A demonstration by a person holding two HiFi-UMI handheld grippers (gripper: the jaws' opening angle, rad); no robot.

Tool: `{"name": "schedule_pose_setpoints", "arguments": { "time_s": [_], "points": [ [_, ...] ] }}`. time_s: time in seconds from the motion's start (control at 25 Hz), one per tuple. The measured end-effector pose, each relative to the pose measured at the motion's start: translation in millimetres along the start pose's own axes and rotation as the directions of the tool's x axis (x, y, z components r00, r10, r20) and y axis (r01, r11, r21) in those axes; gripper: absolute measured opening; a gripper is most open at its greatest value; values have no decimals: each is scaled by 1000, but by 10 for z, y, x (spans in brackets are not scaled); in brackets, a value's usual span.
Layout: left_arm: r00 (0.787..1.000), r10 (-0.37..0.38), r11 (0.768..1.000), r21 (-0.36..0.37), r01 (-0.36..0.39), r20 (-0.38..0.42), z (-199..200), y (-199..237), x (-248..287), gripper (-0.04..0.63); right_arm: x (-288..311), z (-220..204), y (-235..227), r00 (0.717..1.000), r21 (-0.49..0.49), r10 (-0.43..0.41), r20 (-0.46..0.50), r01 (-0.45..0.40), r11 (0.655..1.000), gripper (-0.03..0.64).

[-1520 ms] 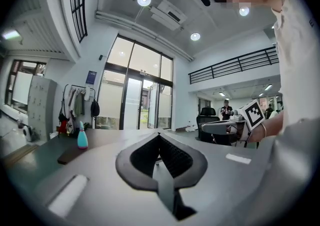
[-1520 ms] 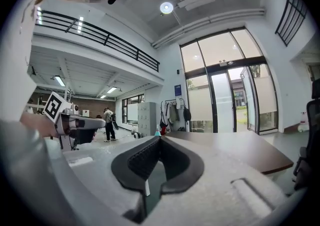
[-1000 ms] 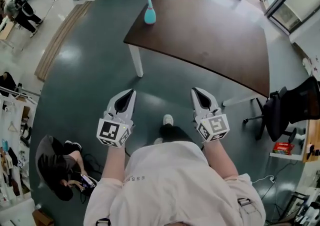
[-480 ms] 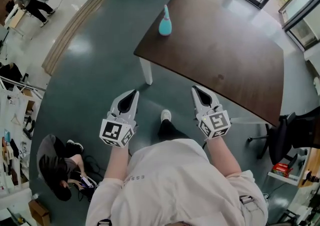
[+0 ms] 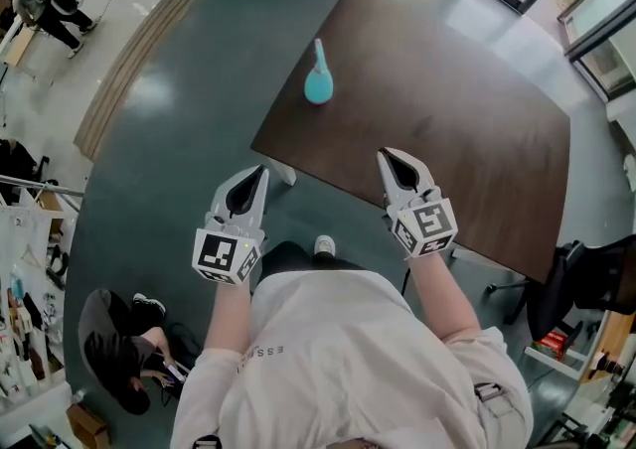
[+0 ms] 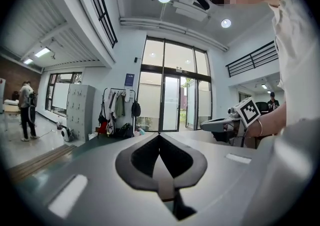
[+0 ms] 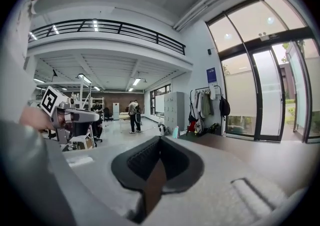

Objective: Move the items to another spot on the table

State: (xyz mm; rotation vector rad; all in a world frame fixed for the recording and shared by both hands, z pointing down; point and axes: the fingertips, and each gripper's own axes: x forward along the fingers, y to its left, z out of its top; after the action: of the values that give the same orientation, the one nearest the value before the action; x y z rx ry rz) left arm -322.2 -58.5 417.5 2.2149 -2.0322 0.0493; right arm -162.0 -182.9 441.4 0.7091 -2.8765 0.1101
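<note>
Nearest, the left gripper (image 5: 258,175) and the right gripper (image 5: 386,156) are held out level in front of the person's chest, each with its jaws pressed together and nothing between them. The left one hangs over the floor just short of the table (image 5: 447,129); the right one's tip is over the near edge. Nothing is held yet, so the step in hand looks like the approach. Farther on, the bottle (image 5: 318,82), the only item in view, stands upright near the table's left corner, well apart from both grippers. It is teal with a slim neck, and what is inside cannot be told. The next move likely calls for reaching in, opening one pair of jaws and closing them round the bottle's body or neck.
</note>
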Motion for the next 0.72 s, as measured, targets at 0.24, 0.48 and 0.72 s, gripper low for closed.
{"name": "schedule_pose_setpoints", "arguments": {
  "time_s": [0.24, 0.48, 0.72],
  "points": [
    [999, -26, 999, -23, 25, -47, -118, 604, 402, 8, 708, 52, 0, 1000, 9, 14, 0, -14, 1000, -9],
    [986, -148, 988, -53, 144, -80, -150, 1095, 1011, 8, 1464, -49, -114, 996, 53, -66, -64, 69, 996, 37],
    [967, -238, 970, -81, 230, -96, -100, 1487, 1486, 8, 2060, 71, -277, 988, 49, -153, -21, 154, 987, 214]
  ]
}}
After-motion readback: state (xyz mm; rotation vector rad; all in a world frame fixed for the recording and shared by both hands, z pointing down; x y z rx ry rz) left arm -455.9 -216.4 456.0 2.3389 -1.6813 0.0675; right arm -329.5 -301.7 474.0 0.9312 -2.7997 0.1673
